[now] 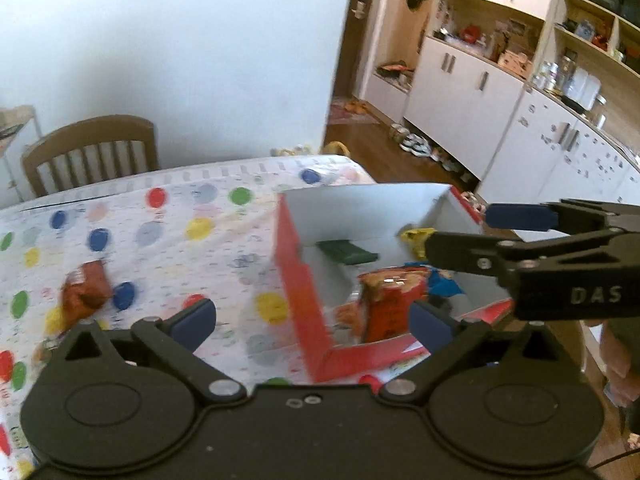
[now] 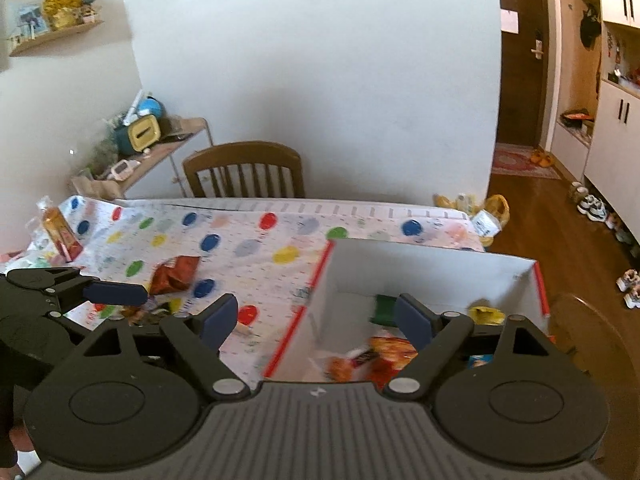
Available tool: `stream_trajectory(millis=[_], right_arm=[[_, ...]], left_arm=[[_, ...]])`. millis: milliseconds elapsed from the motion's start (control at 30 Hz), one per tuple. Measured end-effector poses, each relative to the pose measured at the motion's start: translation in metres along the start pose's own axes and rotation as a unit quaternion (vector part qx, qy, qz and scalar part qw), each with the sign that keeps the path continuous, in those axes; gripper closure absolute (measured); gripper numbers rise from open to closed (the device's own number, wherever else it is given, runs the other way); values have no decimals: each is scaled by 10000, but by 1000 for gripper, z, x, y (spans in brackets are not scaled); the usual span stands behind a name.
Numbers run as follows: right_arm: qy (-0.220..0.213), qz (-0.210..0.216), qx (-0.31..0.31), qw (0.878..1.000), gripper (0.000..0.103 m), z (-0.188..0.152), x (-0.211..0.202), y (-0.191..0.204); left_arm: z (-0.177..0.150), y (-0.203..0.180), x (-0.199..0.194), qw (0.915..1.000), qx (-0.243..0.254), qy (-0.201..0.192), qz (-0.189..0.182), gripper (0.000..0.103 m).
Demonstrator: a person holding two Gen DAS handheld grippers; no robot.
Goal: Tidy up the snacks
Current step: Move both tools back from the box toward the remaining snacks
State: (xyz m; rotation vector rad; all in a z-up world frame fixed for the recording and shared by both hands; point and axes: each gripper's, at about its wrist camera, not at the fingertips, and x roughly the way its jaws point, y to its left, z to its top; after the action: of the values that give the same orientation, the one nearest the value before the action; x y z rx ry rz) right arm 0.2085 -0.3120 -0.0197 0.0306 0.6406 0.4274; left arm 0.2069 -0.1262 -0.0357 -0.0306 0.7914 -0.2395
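A red cardboard box (image 1: 304,280) with a white inside stands on the dotted tablecloth. In it lie a green pack (image 1: 348,252), a yellow pack (image 1: 418,238), a blue pack (image 1: 442,284) and an orange-red bag (image 1: 388,304). My left gripper (image 1: 312,324) hangs open over the box's near left corner, nothing between its fingers. My right gripper (image 2: 318,320) is open too, above the box's left wall (image 2: 320,280), and holds nothing. A brown-red snack bag (image 2: 174,274) lies loose on the cloth left of the box.
Another orange packet (image 2: 60,232) stands at the table's far left corner. A wooden chair (image 2: 244,168) sits behind the table against the white wall. White cupboards (image 1: 460,92) and shoes on the wooden floor are off to the right.
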Motion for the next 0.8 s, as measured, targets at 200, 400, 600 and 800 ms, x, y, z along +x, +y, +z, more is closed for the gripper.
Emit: stream_trajectory(millis=[200,400,600,800], right_arm=[[-86,138,-8,9999,16,-5,0,38],[14,150,-104,9998,16,-14,14,76],[129,138,-270,9995,16,-19,34,110],[303,94,-476,9984,16,-22,63,128]], left_arm=[[-16,40,-27,9988,-65,-281,400,1],[-27,84,-50,9964,-178,-482,672,1],[-34,132,-57,9950,-339,-467,813,1],[-44,176,-53,9932,-492,-381,983,1]])
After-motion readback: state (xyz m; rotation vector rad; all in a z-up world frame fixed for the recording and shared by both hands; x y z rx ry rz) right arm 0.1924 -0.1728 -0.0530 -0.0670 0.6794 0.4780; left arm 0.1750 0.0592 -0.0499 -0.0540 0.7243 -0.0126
